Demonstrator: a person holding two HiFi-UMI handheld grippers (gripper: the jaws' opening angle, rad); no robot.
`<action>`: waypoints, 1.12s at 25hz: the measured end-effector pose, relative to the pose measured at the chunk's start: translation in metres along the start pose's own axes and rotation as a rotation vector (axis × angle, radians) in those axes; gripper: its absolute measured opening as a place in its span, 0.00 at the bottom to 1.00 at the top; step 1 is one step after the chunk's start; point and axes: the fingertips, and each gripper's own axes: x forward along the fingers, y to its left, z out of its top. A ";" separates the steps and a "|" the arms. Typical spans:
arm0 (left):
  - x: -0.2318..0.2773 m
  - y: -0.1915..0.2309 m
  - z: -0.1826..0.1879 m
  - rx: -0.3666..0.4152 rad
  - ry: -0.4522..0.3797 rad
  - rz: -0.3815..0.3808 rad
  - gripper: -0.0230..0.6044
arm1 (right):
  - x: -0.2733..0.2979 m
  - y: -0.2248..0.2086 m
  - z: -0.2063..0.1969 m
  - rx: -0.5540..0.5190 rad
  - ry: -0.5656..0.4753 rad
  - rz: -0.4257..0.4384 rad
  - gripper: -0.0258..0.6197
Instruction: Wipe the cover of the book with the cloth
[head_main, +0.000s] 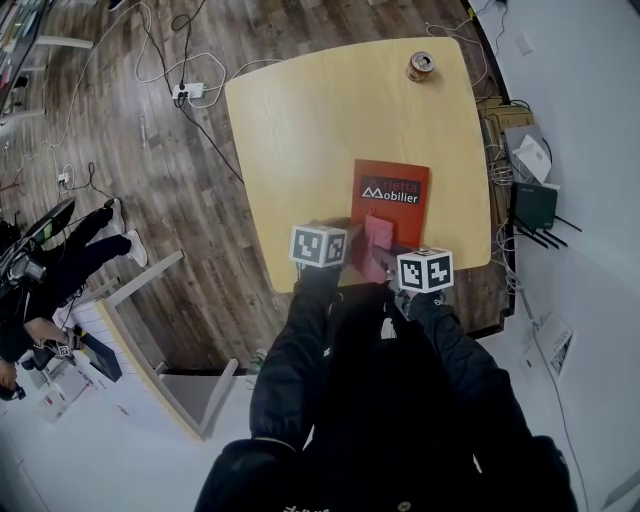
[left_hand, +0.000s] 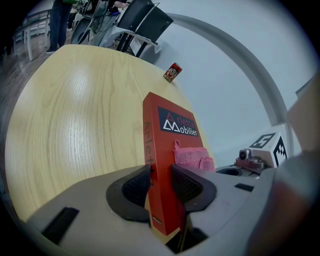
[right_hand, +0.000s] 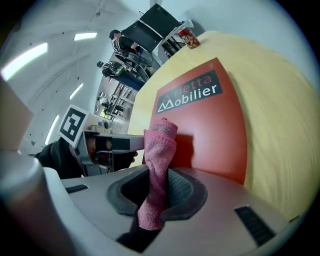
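We have the left gripper (left_hand: 161, 186) clamped on the near edge of the thin red rectangular book (head_main: 408, 222), centre-right in the head view. The right gripper (right_hand: 156, 189) is pinching the pink terry cloth (right_hand: 159, 150) against the book's cover.

The wooden table (head_main: 300, 130) carries a red book (head_main: 392, 190) and a can (head_main: 421, 66).

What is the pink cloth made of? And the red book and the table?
The cloth looks like soft terry or microfibre: nubbly surface, limp folds. The book seems smooth card or coated paper, with printed lettering. The table looks like pale wood or wood-look laminate; grain lines show.
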 end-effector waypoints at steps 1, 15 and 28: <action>0.000 0.000 0.000 0.000 -0.002 0.002 0.26 | -0.002 -0.002 0.000 -0.003 0.000 -0.003 0.16; 0.000 0.000 0.000 -0.001 -0.018 0.024 0.26 | -0.038 -0.036 -0.006 -0.051 -0.008 -0.063 0.16; -0.005 -0.001 0.000 0.022 -0.054 0.112 0.26 | -0.082 -0.050 -0.004 -0.072 -0.078 -0.057 0.16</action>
